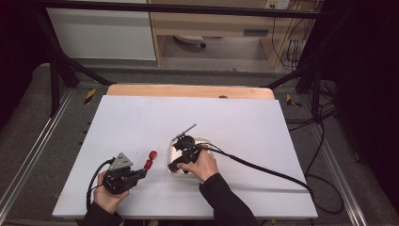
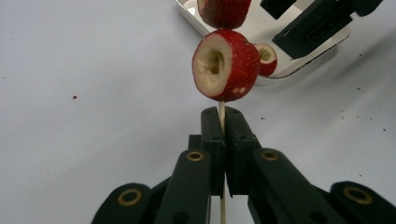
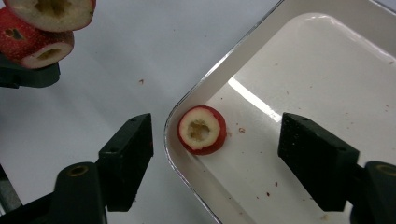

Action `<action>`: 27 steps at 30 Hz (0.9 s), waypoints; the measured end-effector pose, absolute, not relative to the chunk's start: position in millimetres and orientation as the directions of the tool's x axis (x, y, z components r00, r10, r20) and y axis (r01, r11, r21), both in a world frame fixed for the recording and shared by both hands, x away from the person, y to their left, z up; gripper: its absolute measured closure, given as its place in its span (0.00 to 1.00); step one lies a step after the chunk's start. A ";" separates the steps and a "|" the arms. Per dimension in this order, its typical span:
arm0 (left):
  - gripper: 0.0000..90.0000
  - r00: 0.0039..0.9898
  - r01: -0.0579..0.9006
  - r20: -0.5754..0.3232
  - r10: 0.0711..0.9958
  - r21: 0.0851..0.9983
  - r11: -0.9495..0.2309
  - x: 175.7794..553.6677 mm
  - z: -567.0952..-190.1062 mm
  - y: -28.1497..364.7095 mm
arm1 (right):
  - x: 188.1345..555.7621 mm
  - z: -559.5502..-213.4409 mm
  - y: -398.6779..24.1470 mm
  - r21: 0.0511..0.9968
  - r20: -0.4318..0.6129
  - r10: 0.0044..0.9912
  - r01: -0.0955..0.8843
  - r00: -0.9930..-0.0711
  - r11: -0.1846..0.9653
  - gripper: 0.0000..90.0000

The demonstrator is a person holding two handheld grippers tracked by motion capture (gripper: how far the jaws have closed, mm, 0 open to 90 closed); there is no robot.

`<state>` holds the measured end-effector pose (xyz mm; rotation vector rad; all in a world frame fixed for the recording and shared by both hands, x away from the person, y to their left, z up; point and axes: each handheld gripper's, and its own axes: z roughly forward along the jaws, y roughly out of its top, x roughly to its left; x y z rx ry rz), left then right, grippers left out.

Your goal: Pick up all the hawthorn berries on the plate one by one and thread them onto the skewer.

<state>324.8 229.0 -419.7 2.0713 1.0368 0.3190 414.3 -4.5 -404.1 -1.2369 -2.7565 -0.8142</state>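
Skewer point(image 2: 222, 116) | pinched upright in closed left gripper point(image 2: 223, 140), over white table point(image 1: 131, 122) | two cored red fruits point(image 2: 227, 65) threaded, it seems | one fruit piece point(image 3: 201, 129) left in metal tray point(image 3: 196, 98) corner | right gripper point(image 3: 215, 161) wide open, empty, straddling tray rim | right gripper view alone reveals piece's hollow core.
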 end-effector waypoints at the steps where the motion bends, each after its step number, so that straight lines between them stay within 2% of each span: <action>1: 0.97 0.635 0.568 -0.114 0.764 0.739 -0.362 324.8 -419.7 229.0 | 415.0 -404.3 -2.6 0.448 0.213 0.694 0.700 -0.687 0.556 0.35; 6: 0.98 0.634 0.570 -0.115 0.765 0.738 -0.361 325.0 -420.1 229.5 | 417.5 -404.6 5.6 0.420 0.228 0.713 0.728 -0.663 0.542 0.41; 14: 0.97 0.632 0.571 -0.114 0.767 0.738 -0.360 325.1 -420.2 229.6 | 419.4 -410.3 12.3 0.385 0.238 0.727 0.749 -0.644 0.538 0.43; 27: 0.97 0.629 0.573 -0.116 0.769 0.737 -0.358 325.5 -420.5 230.2 | 419.8 -417.3 15.5 0.376 0.198 0.733 0.741 -0.651 0.557 0.58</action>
